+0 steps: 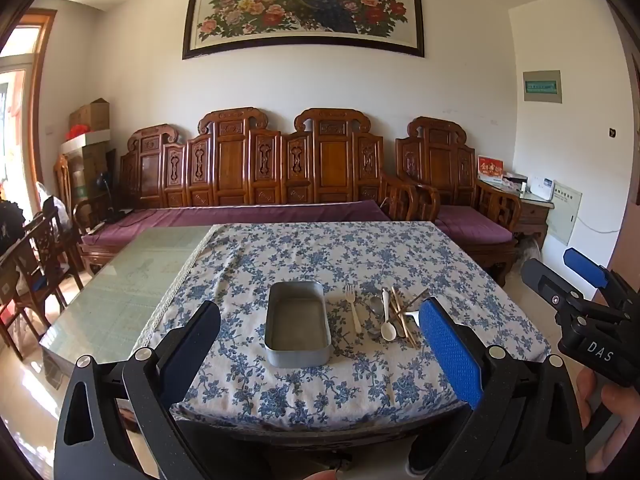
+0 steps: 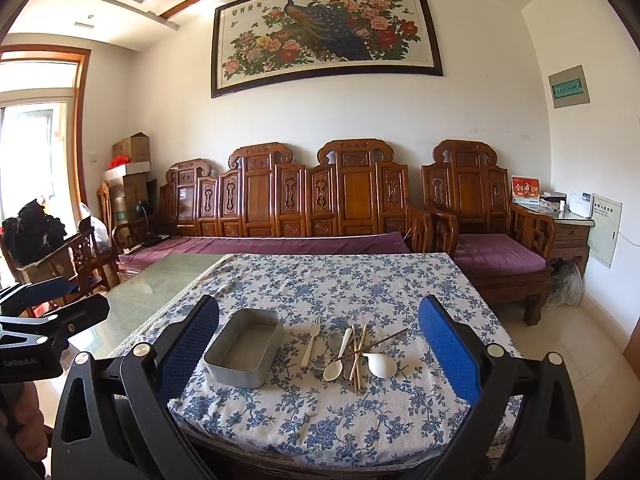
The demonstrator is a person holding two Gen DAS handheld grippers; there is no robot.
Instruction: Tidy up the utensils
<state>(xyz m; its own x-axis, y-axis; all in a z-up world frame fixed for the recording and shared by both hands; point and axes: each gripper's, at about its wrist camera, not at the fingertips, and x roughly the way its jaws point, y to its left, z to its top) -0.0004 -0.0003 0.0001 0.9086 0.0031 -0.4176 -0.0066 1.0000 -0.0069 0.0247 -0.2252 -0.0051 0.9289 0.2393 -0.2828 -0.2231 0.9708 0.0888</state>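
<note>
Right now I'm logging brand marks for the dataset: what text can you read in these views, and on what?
"DAS": on the right gripper.
"GenRobot.AI": on the left gripper.
Painting characters: too small.
Red box gold characters: blurred.
Wall panels: unreadable.

Both the left claw [image 1: 320, 340] and the right claw [image 2: 318, 338] have black frames, silver screws and textured blue pads.
</note>
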